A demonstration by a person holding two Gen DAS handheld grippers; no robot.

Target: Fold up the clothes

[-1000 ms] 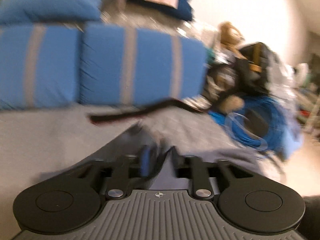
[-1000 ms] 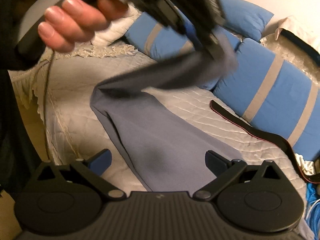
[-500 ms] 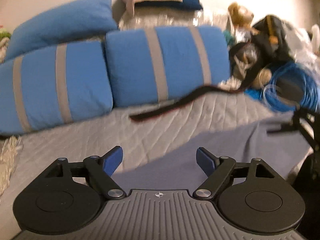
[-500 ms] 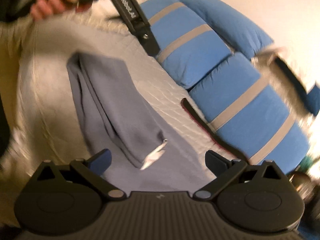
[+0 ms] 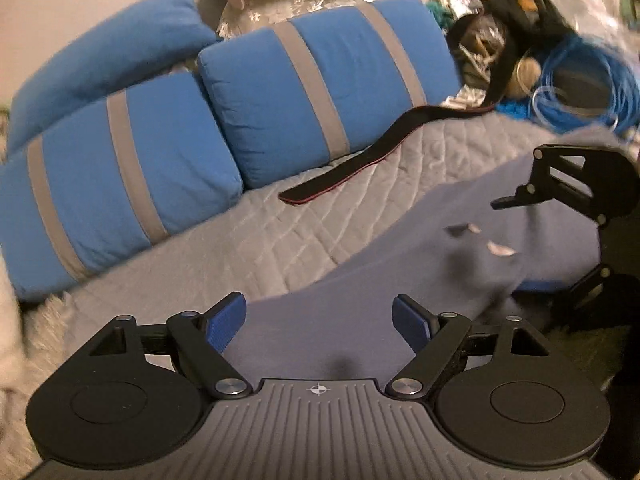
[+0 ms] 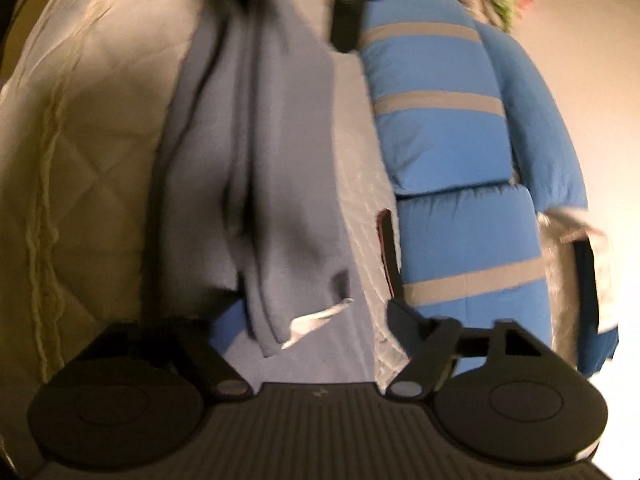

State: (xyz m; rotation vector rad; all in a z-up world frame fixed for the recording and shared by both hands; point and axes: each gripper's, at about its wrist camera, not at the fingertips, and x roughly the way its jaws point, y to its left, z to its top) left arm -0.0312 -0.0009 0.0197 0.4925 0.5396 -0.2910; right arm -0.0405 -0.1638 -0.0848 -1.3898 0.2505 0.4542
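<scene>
1. Left wrist view: left gripper [image 5: 319, 322] hanging wide open, gripping nothing, hovering over grey-blue garment [image 5: 360, 304] lying on quilted bed [image 5: 256, 236].
2. Right gripper [image 6: 310, 320] closing around garment's folded edge, probably for the next fold.

- Your left wrist cam sits low over the bed, just behind the left gripper [image 5: 319, 318], aimed slightly downward across the grey garment [image 5: 360, 280] toward the blue striped pillows [image 5: 320, 92].
- Your right wrist cam rides behind the right gripper [image 6: 310, 320], really close to the garment's end, looking along its length; it's blurry.
- Both views share the garment, the pillows and the black strap [image 5: 352, 172].
- The left cam even catches your right gripper at its right edge.
</scene>
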